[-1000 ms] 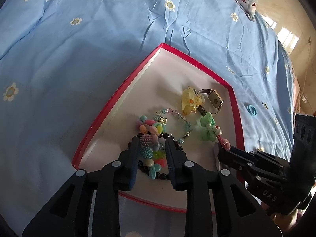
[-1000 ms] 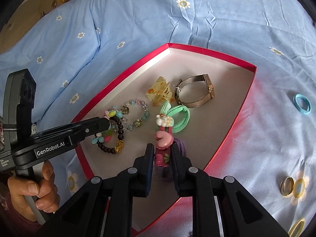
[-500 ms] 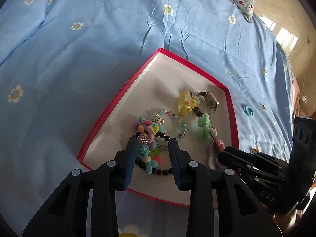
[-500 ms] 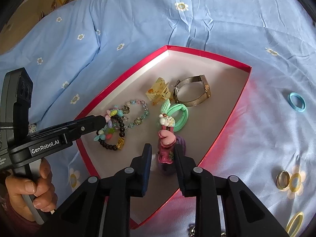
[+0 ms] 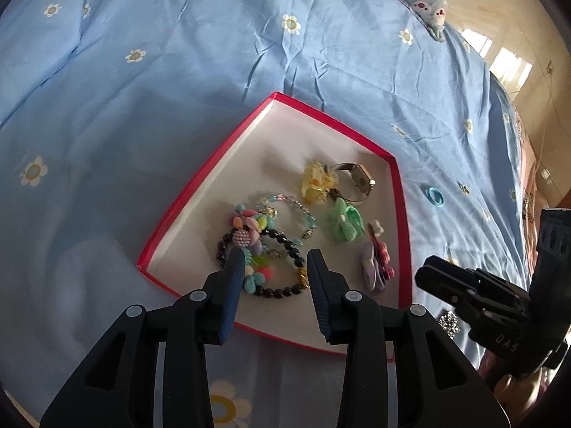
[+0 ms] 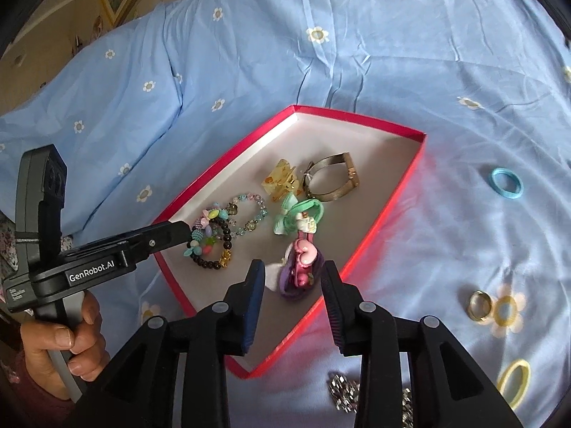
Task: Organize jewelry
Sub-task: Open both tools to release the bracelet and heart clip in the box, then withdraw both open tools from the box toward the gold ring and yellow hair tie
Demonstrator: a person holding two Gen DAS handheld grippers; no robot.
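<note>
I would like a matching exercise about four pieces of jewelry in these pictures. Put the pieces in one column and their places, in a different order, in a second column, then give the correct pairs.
Things:
1. metal mesh-band watch
2. light blue elastic ring
3. gold metal ring
4. black bead bracelet

Places:
A. on the sheet, beside a printed flower
B. in the red box, at its near left end
C. on the sheet, alone, right of the box
D. in the box, next to the yellow hair claw

Pairs: 1-D, 2-C, 3-A, 4-B

A bed under a blue daisy-print sheet (image 6: 357,35) carries a red box (image 6: 403,192), a blue hair tie (image 6: 505,182), a gold ring (image 6: 480,305), a yellow hair tie (image 6: 514,385) and a rhinestone piece (image 6: 344,396) (partly hidden).
</note>
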